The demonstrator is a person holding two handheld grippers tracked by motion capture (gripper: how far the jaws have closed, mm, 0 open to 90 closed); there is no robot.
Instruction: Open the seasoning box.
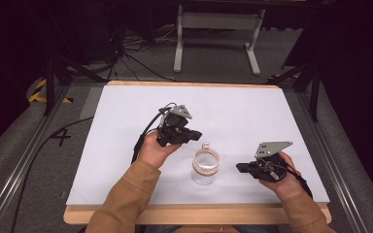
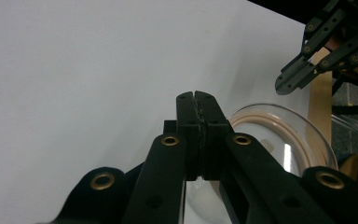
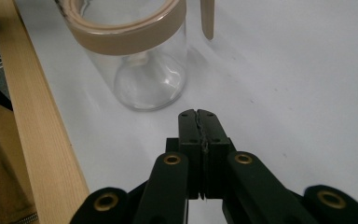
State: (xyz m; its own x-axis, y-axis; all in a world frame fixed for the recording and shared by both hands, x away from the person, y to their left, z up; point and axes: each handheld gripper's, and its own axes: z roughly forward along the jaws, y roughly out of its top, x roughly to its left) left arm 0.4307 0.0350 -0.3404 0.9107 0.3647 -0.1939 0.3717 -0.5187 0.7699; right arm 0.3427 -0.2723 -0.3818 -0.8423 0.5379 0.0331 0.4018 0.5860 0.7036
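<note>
High view: the right tongs (image 1: 241, 168), jaws pressed together and empty, hover beside the glass jar (image 1: 205, 167) standing near the surface's (image 1: 252, 116) front edge; beyond it the left tongs (image 1: 196, 134), likewise closed, flank it, likely ready to steady it.

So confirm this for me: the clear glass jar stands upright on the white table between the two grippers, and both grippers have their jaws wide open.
One thing is wrong: the jaws are not open. The left gripper and the right gripper each have their jaws pressed together, as the left and right gripper views show. The rest holds: the glass jar stands upright on the white table between them.
</note>
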